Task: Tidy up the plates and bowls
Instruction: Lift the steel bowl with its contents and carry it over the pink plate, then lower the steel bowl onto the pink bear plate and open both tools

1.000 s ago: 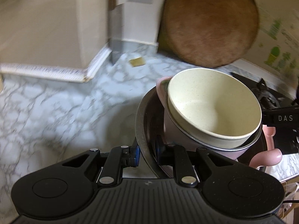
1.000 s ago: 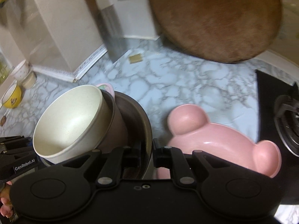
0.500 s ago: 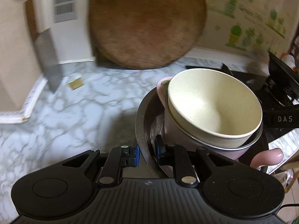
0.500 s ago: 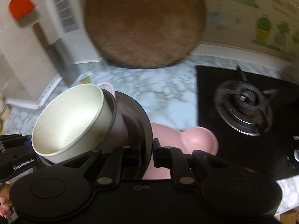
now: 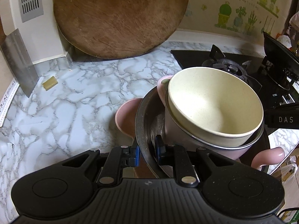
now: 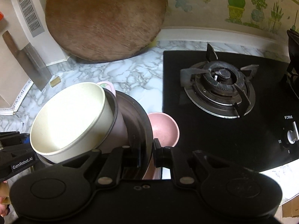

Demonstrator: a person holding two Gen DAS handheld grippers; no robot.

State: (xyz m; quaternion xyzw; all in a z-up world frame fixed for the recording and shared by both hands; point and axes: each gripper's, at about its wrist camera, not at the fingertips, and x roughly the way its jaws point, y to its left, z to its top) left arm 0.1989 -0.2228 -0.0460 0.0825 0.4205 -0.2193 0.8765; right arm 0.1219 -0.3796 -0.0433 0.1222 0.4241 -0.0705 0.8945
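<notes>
Dark metal sits pinched in both my claws: my left claw [image 5: 146, 153] clamps the near rim of the pan [image 5: 144, 119] on one side, and my right claw [image 6: 147, 155] clamps the rim on the opposite side [image 6: 138, 119]. Inside the pan a cream bowl [image 5: 214, 104] is nested in a steel-rimmed pink bowl [image 5: 179, 138], both tilted. Under the pan lies a pink bear-eared plate [image 6: 164, 128], its ears poking out at either side. All of this hangs over the marble counter [image 5: 65, 100], just beside the black stove [image 6: 220, 85]. A round wooden board [image 5: 119, 16] leans on the wall behind, with a cleaver [image 5: 18, 63] propped at the left.
</notes>
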